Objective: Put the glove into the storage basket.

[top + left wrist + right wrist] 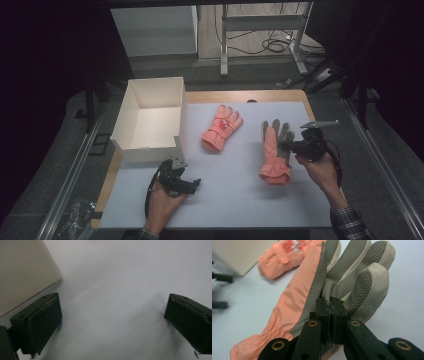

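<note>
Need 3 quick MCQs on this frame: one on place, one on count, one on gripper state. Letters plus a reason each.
1. Where is the white box?
A. on the table's far left
B. at the table's right edge
C. between the two gloves

2. How many gloves lie on the table?
A. one
B. two
C. three

3. What state is the right hand-held gripper in?
A. open over bare table
B. shut on nothing
C. shut on the palm-up glove

Answers:
1 A: the high view shows the box left of the logo glove.
2 B: two orange gloves are seen.
3 C: the right gripper view shows the jaws pinching grey palm fabric; the left hand-held gripper is open.
</note>
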`<state>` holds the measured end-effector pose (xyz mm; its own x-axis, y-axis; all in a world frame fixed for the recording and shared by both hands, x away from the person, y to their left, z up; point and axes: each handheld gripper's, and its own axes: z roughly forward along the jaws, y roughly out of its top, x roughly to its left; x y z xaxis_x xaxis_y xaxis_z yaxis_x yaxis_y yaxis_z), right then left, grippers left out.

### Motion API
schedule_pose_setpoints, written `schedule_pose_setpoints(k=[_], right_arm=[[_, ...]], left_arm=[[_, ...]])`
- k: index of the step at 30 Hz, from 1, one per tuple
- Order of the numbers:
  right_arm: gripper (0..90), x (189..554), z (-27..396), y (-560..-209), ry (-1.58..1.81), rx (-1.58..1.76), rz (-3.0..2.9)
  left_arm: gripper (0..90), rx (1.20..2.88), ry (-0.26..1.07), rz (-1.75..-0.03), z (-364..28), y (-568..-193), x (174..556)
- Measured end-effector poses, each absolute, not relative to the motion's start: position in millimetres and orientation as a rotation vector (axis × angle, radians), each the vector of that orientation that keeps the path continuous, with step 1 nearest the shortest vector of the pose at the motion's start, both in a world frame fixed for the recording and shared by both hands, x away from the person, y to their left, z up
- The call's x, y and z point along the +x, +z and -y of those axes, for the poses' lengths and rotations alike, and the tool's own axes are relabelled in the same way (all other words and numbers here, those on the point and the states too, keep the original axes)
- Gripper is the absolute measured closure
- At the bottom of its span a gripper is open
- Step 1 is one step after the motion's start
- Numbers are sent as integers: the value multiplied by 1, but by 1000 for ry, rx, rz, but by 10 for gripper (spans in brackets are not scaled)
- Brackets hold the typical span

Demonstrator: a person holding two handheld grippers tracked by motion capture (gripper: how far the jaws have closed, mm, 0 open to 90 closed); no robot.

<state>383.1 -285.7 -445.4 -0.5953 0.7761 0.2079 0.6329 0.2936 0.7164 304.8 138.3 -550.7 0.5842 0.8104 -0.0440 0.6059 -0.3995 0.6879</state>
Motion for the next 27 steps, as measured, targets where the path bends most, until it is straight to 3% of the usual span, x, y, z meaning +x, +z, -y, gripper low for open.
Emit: schedule_pose_setpoints(k=[9,19,27], right_arm=[[857,363,248,-463,1220,1239,-2492],[849,366,228,-496,1179,1239,-2547],[715,368,228,-492,1132,1170,-2533]], left_arm=[[12,2142,392,-1121,-138,-551,305],[12,2142,392,-1121,-138,-551,305],[12,2142,392,-1121,-138,-551,305]])
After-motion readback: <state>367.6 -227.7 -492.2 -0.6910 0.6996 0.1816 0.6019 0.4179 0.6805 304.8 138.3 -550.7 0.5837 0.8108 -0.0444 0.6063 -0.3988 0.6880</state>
